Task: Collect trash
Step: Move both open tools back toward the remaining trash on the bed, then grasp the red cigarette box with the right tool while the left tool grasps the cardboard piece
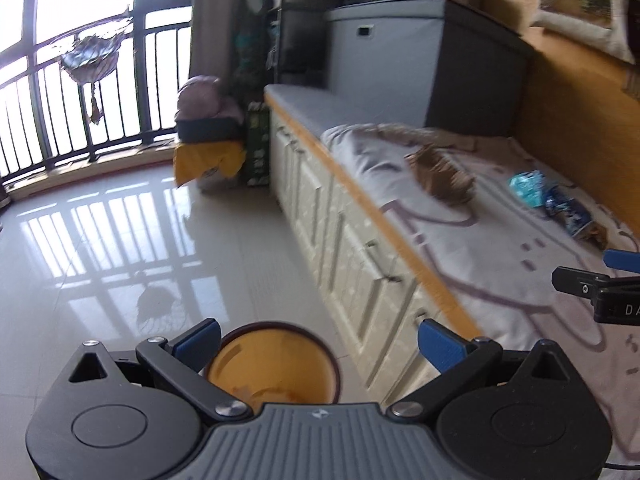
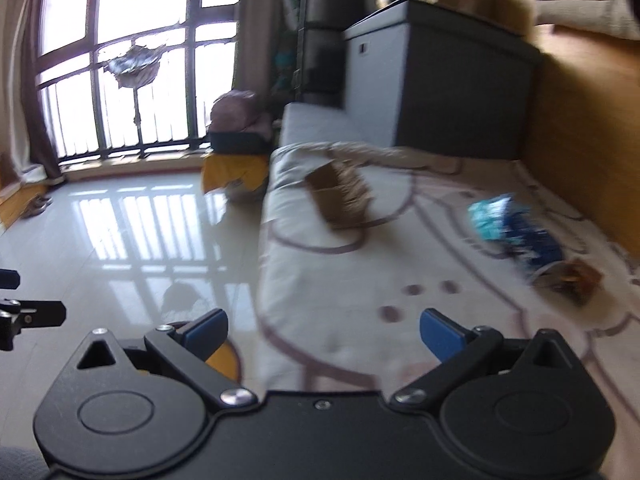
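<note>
Both the left gripper [image 1: 320, 340] and right gripper [image 2: 322, 330] are spread wide and empty; to collect the crumpled brown paper [image 2: 340, 196] and blue wrappers [image 2: 516, 228] lying apart on the bench blanket [image 2: 340, 300], straddle each squarely before carrying it to the yellow bin [image 1: 276, 364] on the floor.

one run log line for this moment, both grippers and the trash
left hand-held gripper: open over bin | right hand-held gripper: open, empty | on bed: brown paper bag, blue wrapper

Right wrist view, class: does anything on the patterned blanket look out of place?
Yes. A crumpled brown paper bag, a blue-and-teal plastic wrapper and a small brown scrap lie scattered across the blanket: litter on bedding.
</note>
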Tool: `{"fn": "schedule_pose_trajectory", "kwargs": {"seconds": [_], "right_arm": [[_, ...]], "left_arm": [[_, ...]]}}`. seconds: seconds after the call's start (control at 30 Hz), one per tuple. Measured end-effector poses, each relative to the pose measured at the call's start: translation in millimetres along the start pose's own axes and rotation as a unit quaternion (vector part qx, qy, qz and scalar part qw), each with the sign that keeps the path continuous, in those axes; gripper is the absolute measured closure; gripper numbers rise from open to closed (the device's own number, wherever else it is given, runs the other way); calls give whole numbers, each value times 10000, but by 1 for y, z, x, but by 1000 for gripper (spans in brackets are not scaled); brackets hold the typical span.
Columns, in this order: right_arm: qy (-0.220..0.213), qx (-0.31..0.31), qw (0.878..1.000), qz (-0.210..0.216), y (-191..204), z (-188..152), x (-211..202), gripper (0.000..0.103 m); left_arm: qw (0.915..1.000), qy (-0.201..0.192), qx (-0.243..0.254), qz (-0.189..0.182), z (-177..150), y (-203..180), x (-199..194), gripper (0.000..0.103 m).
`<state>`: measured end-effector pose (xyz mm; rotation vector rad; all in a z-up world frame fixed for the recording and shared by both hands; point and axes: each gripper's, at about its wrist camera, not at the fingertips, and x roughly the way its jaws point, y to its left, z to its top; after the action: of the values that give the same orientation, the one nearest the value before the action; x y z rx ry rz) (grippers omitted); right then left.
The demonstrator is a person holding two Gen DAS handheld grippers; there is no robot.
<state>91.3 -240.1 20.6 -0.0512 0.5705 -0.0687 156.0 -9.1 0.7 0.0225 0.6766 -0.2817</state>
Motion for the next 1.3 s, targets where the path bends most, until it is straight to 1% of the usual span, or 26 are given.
{"fn": "schedule_pose_trajectory", "kwargs": {"seconds": [0.17,0.43,0.57,0.77,0.97,1.17,1.2,1.23,1.3], "right_arm": [[-151,160,9992,-331,-37,-7,-11,0],[-264,596,9948,-778,-100,-24,-13,0],[-283,738,9918,-1005,-125,-35,-13,0],[-328,1070,9850,-1311,-158,-48,-8,0],[-328,1477,9757,-1586,-191,-53,5,0],[-368,1796,9652,-1865,-221,-49,25,0],[-394,1871,9632,-1890,-226,-49,28,2],[-420,1940,9616,-1897,-230,-48,32,6],[-447,2111,9581,-1884,-239,-47,42,10]], "left_arm": [[9997,-115,94,-205,5,-30,6,0],[9969,-357,290,-636,15,-80,22,0],[9949,-432,357,-842,21,-104,36,0],[9930,-523,329,-1005,36,-136,64,0],[9931,-734,109,-907,56,-161,98,0],[9948,-713,-54,-720,74,-180,142,0],[9950,-729,-97,-677,75,-181,149,0],[9951,-776,-148,-595,76,-181,155,0],[9954,-808,-218,-465,77,-182,169,0]]}}
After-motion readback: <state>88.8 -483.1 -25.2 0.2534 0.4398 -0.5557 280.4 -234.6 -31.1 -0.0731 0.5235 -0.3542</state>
